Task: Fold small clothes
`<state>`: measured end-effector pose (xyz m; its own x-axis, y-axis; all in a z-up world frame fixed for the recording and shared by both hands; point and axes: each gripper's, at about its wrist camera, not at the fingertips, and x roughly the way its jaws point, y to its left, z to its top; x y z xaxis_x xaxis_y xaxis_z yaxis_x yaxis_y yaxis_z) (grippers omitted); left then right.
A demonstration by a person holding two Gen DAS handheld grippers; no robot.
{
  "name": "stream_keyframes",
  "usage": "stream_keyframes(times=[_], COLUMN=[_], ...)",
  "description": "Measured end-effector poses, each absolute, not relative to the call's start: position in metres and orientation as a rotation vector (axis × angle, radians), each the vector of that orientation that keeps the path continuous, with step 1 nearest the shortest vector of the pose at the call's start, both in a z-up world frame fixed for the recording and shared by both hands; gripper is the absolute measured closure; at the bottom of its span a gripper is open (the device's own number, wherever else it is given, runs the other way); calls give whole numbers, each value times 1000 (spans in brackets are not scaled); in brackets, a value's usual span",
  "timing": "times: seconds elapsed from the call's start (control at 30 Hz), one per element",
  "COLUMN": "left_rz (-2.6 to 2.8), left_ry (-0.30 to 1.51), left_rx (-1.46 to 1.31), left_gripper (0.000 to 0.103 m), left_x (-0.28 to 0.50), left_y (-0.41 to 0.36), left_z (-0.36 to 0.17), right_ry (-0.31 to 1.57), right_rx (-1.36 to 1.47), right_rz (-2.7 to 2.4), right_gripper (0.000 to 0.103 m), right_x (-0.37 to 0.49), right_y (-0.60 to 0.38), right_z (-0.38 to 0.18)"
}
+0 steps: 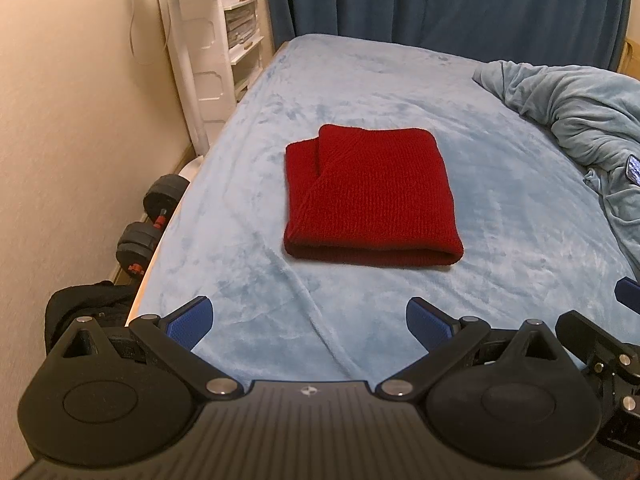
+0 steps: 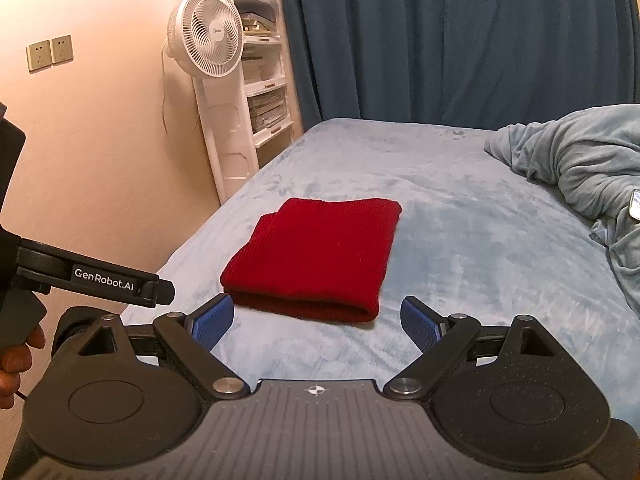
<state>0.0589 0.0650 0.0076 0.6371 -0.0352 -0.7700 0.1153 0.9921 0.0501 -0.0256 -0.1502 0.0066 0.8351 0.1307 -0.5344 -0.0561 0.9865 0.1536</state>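
Left gripper (image 1: 308,320): jaws wide, nothing between them. Right gripper (image 2: 318,318): jaws wide, empty. Both hover above the bed (image 1: 500,200), clear of the fabric. The red knit garment (image 1: 370,196) lies folded flat ahead of both grippers, with its rolled fold edge nearest. It appears nearer the right gripper, just beyond the left fingertip (image 2: 212,322).

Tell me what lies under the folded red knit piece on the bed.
The red knit piece rests directly on the light blue fleece cover, which shows all around it. Anything tucked between its folded layers, or beneath it, is covered and cannot be seen.
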Motion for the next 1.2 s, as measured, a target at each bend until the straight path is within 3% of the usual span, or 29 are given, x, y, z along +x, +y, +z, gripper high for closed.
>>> stream_keyframes(times=[0.73, 1.2], left_rz=[-37, -3], left_ry=[962, 1027], left_rx=[97, 19], left_gripper=[0, 0], left_x=[96, 146], left_y=[65, 50], left_z=[-12, -35], right_ry=[649, 692], right_rx=[148, 187], right_rz=[81, -26], right_gripper=[12, 1], right_x=[3, 53], right_y=[-157, -195], right_z=[-10, -28])
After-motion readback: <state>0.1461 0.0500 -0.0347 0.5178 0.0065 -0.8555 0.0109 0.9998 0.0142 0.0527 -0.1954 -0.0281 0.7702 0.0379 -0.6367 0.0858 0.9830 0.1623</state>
